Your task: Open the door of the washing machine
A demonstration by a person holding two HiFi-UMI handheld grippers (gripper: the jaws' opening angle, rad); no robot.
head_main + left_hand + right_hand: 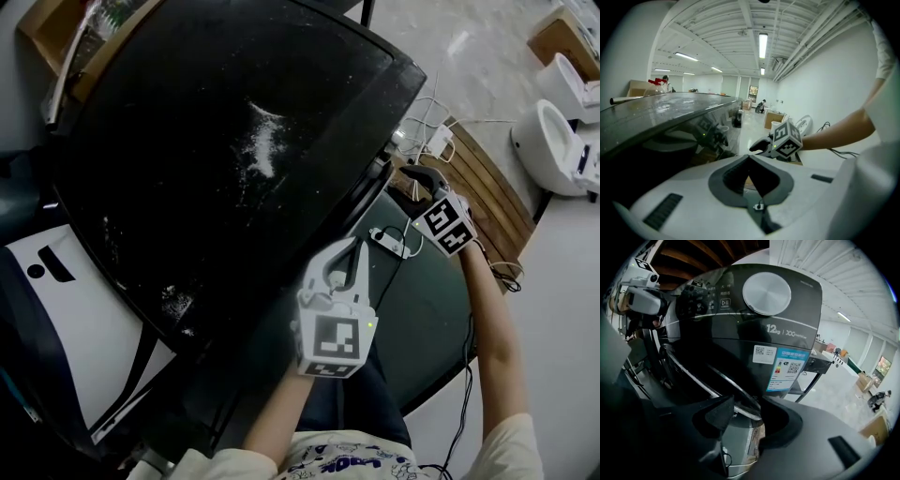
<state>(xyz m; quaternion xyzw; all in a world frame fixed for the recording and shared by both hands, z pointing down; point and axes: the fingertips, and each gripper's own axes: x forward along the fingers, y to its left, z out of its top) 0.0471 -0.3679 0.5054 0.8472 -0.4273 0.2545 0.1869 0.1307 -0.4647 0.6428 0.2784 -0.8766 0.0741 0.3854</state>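
The washing machine (234, 141) fills the head view as a wide black top with white dust. In the right gripper view its dark front (740, 333) shows a silver dial (766, 292), a blue label (787, 369) and the door's chrome rim (693, 373). My right gripper (746, 416), black, is open close to that front, with a stretch of the rim showing in the gap and no pad clearly pressing on it. From above, the right gripper (419, 178) sits by the machine's front edge. My white left gripper (351, 247) is shut and empty, apart from the machine; its tips (749, 158) meet.
A wooden pallet (487, 187) with white adapters (436, 141) and cables lies beyond the right gripper. White toilets (558, 141) stand at the far right. A small white device (389, 242) on a cable lies between the two grippers. A white panel (84, 328) leans at the left.
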